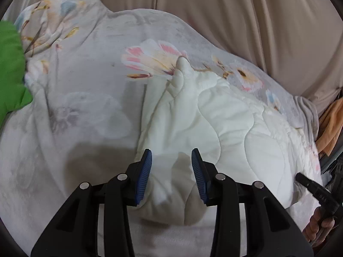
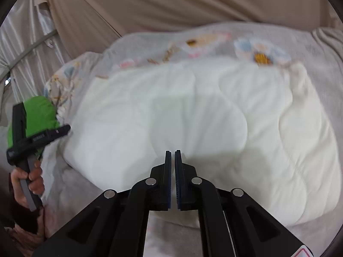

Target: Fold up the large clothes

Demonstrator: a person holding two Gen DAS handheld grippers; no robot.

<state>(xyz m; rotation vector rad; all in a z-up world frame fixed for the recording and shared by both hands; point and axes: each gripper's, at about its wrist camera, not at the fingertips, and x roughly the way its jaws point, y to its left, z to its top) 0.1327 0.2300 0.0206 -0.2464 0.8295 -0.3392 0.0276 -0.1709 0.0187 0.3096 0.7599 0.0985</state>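
Since the quilt (image 1: 214,115) fills nearly all of both views, you have it straight ahead of and under both tongs, spread over a bed with beige curtains (image 1: 235,10) behind. Its flowered grey face lies outward at the far edge; the white quilted underside is turned back over it, long axis running across from your left to your right.

Left tongs (image 1: 171,156): open, pads apart, a low hump of white fabric between them but not pinched. Whether the pads touch cloth, cannot tell.

Right tongs (image 2: 173,152): closed to a slit, nothing seen between the pads, poised over the near white edge; view blurred.

Judgement: left tongs nearer a usable fold, the raised ridge (image 1: 182,70) lying directly beyond them.

Green cloth (image 1: 10,68) at far left, beside the quilt.
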